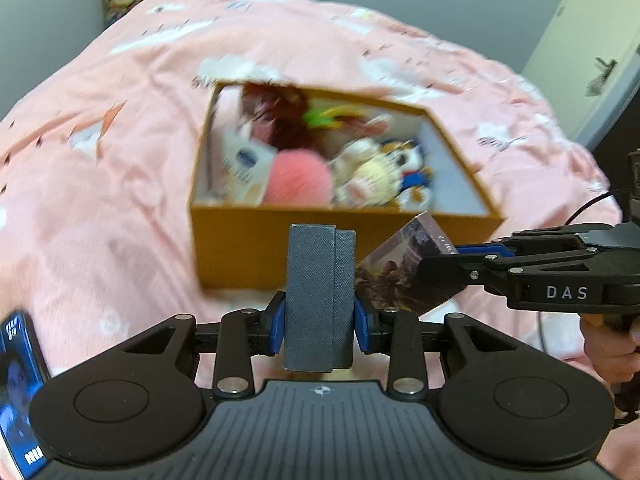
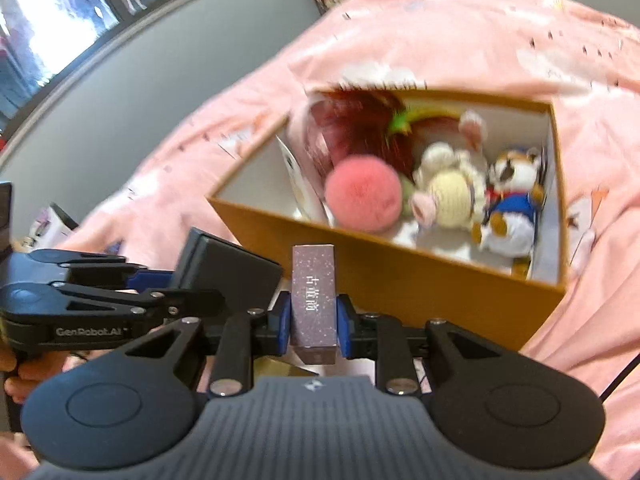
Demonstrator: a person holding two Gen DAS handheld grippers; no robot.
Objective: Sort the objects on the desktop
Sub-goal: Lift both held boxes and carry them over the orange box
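**Both grippers loaded, box dead ahead**

Left gripper (image 1: 320,330) clenched on grey case (image 1: 320,296), held upright, long axis vertical. Orange box (image 1: 248,248) sits on pink blanket (image 1: 100,200) just ahead and slightly left of it, already holding plush toys (image 2: 460,188). Right gripper (image 2: 314,326) grips sparkly purple box (image 2: 313,300), also upright; orange box lies ahead-right. Both near; likely drop over the near wall.

Box (image 1: 280,248) on bedspread (image 1: 100,200); plush toys (image 2: 452,196) inside box.
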